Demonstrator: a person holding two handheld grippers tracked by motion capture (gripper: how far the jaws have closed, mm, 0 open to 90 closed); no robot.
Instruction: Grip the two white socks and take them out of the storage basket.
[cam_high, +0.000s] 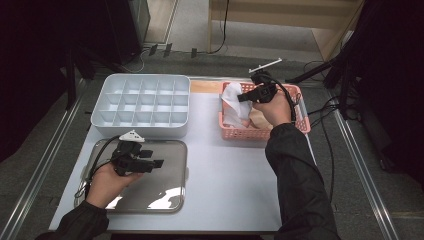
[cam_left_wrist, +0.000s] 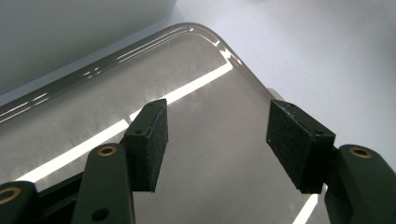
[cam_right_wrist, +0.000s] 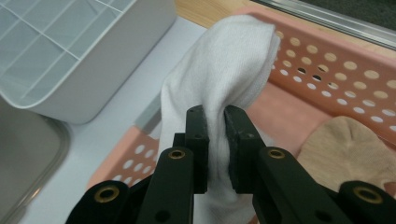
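Near edge first: left gripper (cam_high: 150, 159) hangs low over the steel tray (cam_high: 170, 200) at the front-left of the table (cam_high: 230, 180), jaws spread wide, nothing between the pads (cam_left_wrist: 149, 140); its own camera looks down onto bare tray (cam_left_wrist: 93, 126) with ceiling-light streaks across it. The hand (cam_high: 107, 182) behind it comes in from the bottom, dark sleeve. Mid-table is bare white top. Further back on the left, just past the tray, sits the white divider box (cam_high: 142, 102), its cells look vacant from above. Back right: pink basket (cam_high: 240, 134), perforated walls. Right gripper (cam_high: 246, 96) is over it, jaws clamped on a white sock (cam_high: 232, 97); in the right gripper view the pads pinch the sock (cam_right_wrist: 224, 70) about mid-length, one end bulging up above the jaws, the rest hanging down into the basket (cam_right_wrist: 336, 65). Looks lifted partly clear of the basket floor, though can't confirm the lower end is off it. A beige sock (cam_right_wrist: 348, 149) lies flat in the basket beside it.
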